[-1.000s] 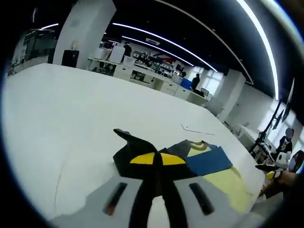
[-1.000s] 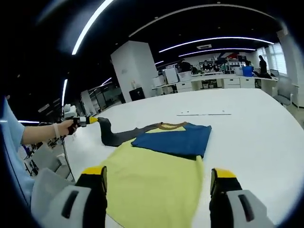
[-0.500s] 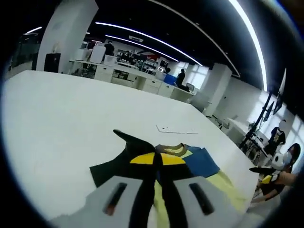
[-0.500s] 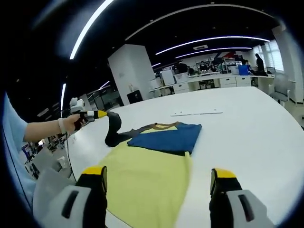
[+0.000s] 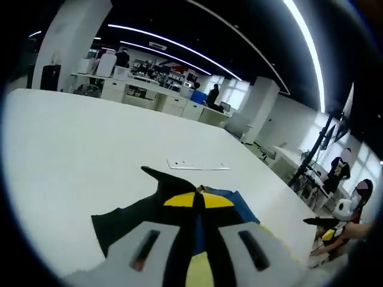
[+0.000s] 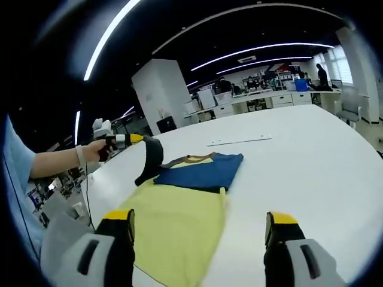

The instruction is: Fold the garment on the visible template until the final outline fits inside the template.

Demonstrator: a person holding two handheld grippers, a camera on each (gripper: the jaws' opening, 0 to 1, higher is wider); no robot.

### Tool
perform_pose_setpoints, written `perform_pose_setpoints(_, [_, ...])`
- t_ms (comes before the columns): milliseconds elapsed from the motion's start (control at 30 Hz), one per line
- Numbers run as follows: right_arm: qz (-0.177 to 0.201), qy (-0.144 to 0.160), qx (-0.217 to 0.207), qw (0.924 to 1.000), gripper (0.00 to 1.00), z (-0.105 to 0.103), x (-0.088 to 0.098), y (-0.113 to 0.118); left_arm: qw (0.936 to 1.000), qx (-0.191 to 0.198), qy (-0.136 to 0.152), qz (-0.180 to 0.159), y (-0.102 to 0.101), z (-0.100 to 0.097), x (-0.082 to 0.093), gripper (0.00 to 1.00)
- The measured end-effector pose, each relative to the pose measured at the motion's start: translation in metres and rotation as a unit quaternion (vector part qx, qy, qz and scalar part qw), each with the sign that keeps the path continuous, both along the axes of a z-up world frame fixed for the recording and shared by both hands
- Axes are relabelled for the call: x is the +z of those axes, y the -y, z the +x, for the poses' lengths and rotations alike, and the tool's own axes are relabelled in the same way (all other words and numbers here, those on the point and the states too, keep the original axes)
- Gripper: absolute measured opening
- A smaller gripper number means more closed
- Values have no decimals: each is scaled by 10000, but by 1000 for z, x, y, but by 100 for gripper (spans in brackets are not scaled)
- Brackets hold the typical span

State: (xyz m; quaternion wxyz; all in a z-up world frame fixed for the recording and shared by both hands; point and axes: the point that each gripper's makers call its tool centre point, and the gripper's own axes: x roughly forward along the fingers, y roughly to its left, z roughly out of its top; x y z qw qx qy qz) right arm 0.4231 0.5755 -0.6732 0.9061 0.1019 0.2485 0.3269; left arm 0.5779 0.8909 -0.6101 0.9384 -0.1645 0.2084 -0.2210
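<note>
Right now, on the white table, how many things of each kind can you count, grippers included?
Grippers: 2, the left gripper with its fingers shut on the dark sleeve, and the open right gripper.
Garments: 1, the yellow and blue shirt.
Flat white strips: 1, the strip.
Total: 4.

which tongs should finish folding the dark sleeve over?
Left. The left tongs are shut on the dark sleeve, lifted above the shirt; the right tongs are open, holding nothing.
</note>
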Motion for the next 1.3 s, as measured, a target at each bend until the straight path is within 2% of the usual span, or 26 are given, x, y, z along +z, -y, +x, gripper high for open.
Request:
perform_pose_setpoints(533, [61,-133,80,9999,91,5,-14,-1,9988,-449,52,-210,62,19,-3,0])
perform_pose_setpoints(600, [71,-163,83,9998,91,4,-15,-1,9981,-498,10,-349,72,20,-4,0])
perform_pose_setpoints(733, [20,-243,123,9996,91,2,-22,1,9972,-632,58,-405,91,24,-5,0])
perform_pose_setpoints(900, [-5,-297,91,9995,91,1,-25,5,9953,-831,21,-502,121,27,-14,0])
perform_pose_setpoints(1133, [-21,-344,33,9994,91,1,-29,9,9925,-1030,-116,-655,150,27,-28,0])
perform_pose_setpoints(1300, [-15,-392,7,9992,91,0,-33,9,9893,-1284,-265,-645,175,18,-42,0])
